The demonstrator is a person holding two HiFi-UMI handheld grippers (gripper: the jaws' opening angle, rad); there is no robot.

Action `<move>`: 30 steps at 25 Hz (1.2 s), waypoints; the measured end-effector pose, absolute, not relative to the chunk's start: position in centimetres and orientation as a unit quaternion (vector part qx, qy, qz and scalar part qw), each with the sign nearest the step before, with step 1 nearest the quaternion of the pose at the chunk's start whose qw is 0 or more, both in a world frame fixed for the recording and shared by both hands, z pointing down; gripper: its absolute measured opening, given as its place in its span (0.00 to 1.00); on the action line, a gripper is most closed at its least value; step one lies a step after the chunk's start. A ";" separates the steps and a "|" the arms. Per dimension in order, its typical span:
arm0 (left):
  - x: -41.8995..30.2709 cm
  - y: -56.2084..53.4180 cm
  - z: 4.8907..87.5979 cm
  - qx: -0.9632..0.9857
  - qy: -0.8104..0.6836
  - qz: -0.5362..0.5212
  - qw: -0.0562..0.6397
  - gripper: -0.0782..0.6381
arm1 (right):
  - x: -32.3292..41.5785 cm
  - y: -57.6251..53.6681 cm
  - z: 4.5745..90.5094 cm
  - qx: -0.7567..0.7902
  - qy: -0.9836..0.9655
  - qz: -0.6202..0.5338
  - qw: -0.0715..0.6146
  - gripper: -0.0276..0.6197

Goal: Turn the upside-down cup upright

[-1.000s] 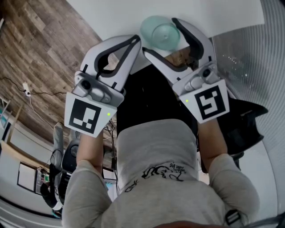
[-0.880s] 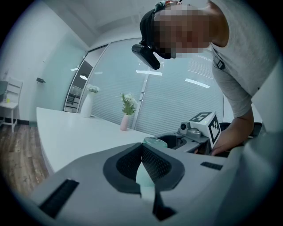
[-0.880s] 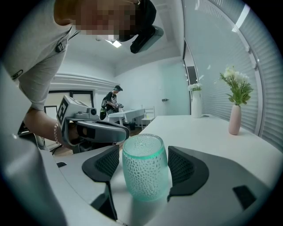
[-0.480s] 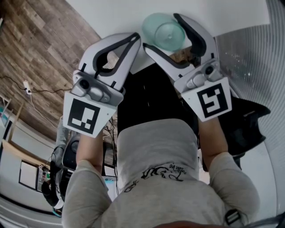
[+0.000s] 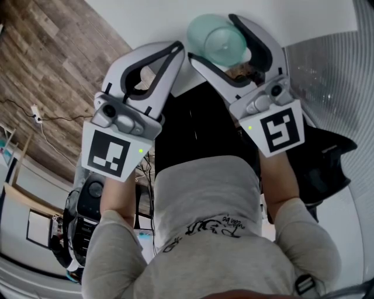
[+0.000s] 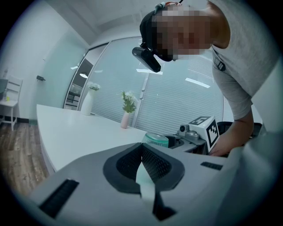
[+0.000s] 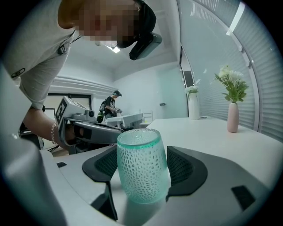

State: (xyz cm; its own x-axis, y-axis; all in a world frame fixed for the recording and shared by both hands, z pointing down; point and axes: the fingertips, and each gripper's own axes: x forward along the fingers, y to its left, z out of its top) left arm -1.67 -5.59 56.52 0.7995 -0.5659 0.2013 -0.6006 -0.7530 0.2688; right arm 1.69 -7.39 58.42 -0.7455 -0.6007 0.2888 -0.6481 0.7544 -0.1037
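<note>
Cup [image 7: 142, 165]: we log it base-up on the white table [image 5: 146, 17], pinched between the right tool's [image 5: 215, 38] pads. Left tool [image 6: 142, 152]: pressed together, empty, alongside.

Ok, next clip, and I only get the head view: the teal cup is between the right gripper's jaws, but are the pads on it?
Observer: In the right gripper view the right gripper looks closed on the teal cup: its pads meet both sides, no gap showing.
Operator: Is it flipped yet?
Observer: No. From the side, its closed base is on top and its mouth rests on the white table.
Operator: Anything else on that table?
Observer: A pink vase and a white vase, both with flowers, well beyond the cup.
</note>
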 end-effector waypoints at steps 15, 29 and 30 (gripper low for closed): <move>-1.7 -5.9 55.7 0.934 -0.318 0.054 0.152 0.12 | 1.9 -7.5 57.0 0.334 -0.932 0.086 0.110 0.57; -1.4 -6.7 52.0 0.934 -0.333 0.041 0.125 0.12 | 2.0 -8.1 52.6 0.315 -0.941 0.060 0.109 0.57; -1.4 -6.9 51.4 0.933 -0.335 0.040 0.124 0.12 | 2.2 -8.3 51.9 0.314 -0.941 0.058 0.109 0.57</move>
